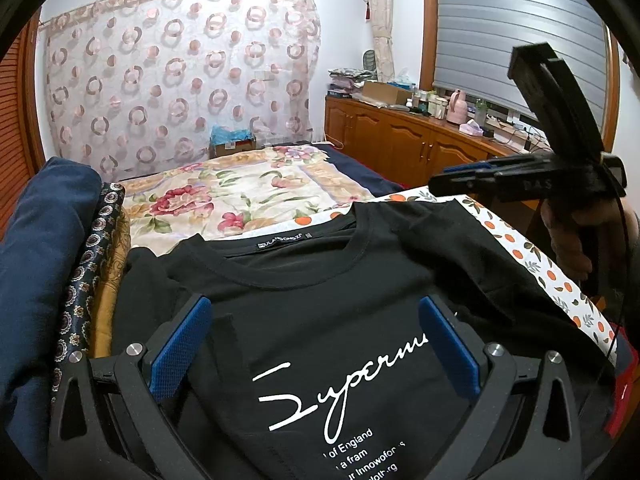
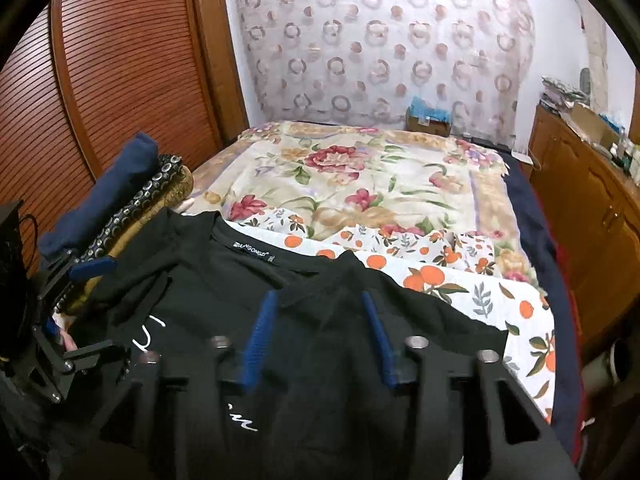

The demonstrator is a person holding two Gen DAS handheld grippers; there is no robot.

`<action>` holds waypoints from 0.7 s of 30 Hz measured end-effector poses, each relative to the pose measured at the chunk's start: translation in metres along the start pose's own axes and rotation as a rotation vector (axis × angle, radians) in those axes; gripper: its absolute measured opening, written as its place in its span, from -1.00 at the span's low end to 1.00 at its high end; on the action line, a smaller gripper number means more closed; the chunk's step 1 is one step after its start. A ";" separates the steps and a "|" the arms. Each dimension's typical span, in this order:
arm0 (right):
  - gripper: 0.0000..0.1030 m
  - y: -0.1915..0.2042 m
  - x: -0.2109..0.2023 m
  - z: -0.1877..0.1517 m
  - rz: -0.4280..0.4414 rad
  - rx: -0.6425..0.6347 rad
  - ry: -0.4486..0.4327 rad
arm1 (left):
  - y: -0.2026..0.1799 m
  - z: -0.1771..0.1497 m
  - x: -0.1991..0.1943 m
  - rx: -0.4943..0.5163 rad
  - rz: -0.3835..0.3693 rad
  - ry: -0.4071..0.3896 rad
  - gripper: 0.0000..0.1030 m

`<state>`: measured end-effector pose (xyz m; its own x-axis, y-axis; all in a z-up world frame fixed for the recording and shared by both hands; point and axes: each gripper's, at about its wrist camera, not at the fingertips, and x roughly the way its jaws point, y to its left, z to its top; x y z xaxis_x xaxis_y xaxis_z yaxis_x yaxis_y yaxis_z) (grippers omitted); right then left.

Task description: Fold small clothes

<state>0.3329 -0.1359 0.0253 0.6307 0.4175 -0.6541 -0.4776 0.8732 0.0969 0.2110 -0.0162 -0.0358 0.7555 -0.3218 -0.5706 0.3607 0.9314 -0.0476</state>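
Left gripper (image 1: 316,344) hovers low over the black T-shirt (image 1: 320,280), blue pads (image 1: 180,348) spread wide, nothing between them. Right gripper (image 2: 316,336) also spread, pads parted over the shirt's right shoulder, gripping nothing; in the left wrist view it shows side-on at the right (image 1: 460,180), held by a hand (image 1: 572,240)

T-shirt lies face up, collar away from the person, white script print on the chest, neck label (image 2: 253,255) visible. It rests on an orange-print cloth (image 2: 460,280), which is spread over the floral bedspread (image 2: 360,176). Right sleeve flat on the cloth, left sleeve area bunched near the stack

Folded stack (image 2: 120,200) just left of the shirt: navy piece on the outside, dark patterned one next, tan one touching the shirt edge

Containers: cardboard box (image 2: 428,122) at the far end of the bed against the circle-print curtain (image 2: 380,40), blue stuff sticking out of it, can't tell what. Second open cardboard box (image 1: 384,90) on the wooden cabinet (image 1: 400,140), contents not visible. Bottles, a pink jug (image 1: 457,107) and a pile of folded fabrics (image 1: 346,80) also on that cabinet top
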 end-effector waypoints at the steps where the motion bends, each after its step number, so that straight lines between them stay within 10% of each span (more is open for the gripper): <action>1: -0.05 -0.005 -0.002 -0.006 -0.009 0.000 0.002 | 0.000 0.000 -0.001 -0.001 0.001 0.000 1.00; 21: -0.44 0.025 -0.022 -0.097 -0.086 -0.056 0.244 | -0.003 0.002 -0.005 0.002 0.005 -0.005 1.00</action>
<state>0.2481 -0.1472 -0.0307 0.5077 0.2639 -0.8201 -0.4660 0.8848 -0.0037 0.2069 -0.0181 -0.0316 0.7602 -0.3181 -0.5664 0.3581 0.9327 -0.0432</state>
